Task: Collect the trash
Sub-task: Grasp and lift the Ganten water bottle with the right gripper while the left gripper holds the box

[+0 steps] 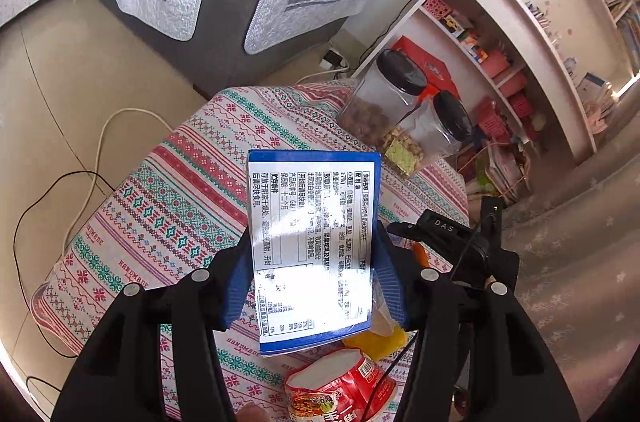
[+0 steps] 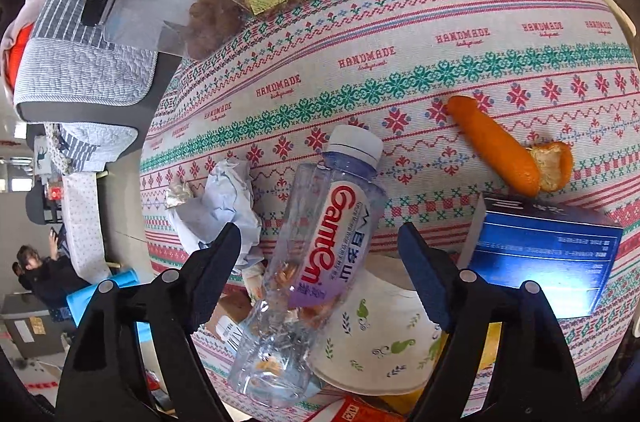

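Underneath everything, a patterned tablecloth (image 2: 460,34) covers the table. Two clear jars (image 1: 384,102) with black lids stand at its far edge. Lifted above the cloth, a blue box (image 1: 312,246) is clamped between the left gripper (image 1: 310,278) pads, label side facing the camera. The right gripper (image 2: 320,254) hangs with its jaws apart, empty, over a plastic bottle (image 2: 316,250) lying across a paper cup (image 2: 384,342). Crumpled paper (image 2: 224,206) lies just left of the bottle. Orange peel (image 2: 508,146) rests on the cloth beyond the box. A red wrapper (image 1: 340,382) lies below the box.
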`<state>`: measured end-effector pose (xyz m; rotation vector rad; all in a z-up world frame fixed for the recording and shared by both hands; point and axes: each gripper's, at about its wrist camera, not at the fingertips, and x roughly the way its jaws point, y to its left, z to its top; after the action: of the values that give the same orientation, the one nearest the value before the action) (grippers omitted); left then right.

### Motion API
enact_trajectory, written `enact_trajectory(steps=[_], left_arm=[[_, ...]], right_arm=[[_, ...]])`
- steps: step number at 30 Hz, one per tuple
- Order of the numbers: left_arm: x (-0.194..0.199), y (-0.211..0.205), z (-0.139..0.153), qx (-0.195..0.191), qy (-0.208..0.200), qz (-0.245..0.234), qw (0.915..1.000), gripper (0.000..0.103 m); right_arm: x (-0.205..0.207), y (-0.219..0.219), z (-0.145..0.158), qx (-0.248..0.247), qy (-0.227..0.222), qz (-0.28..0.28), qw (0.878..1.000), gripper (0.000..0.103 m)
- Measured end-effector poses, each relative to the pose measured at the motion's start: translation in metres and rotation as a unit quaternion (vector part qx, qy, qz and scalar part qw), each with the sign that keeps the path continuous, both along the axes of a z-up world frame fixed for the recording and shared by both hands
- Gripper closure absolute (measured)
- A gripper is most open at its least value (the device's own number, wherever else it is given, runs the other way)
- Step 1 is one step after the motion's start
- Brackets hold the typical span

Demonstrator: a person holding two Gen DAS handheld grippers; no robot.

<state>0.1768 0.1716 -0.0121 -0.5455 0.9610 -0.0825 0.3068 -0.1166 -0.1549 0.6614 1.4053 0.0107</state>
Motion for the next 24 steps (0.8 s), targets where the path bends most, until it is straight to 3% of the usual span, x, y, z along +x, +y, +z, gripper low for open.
enact_trajectory(steps=[6,14,24], left_arm=[[-0.005,0.006,-0.003,-0.001,0.001,0.011,0.9999,0.048],[-0.002,0.008,-0.004,0.001,-0.001,0.021,0.9998,0.048],[0.000,-0.010,0.001,-0.010,-0.018,0.018,0.9996,0.048]], right_arm=[[0.004,0.008,-0.016,0.003,0.019,-0.007,1.000,0.052],[0.004,-0.002,0.007,-0.004,-0.032,-0.015,0.999,0.053],[-0.011,-0.028,0.072,0.010,-0.108,-0.005,0.994,0.053]])
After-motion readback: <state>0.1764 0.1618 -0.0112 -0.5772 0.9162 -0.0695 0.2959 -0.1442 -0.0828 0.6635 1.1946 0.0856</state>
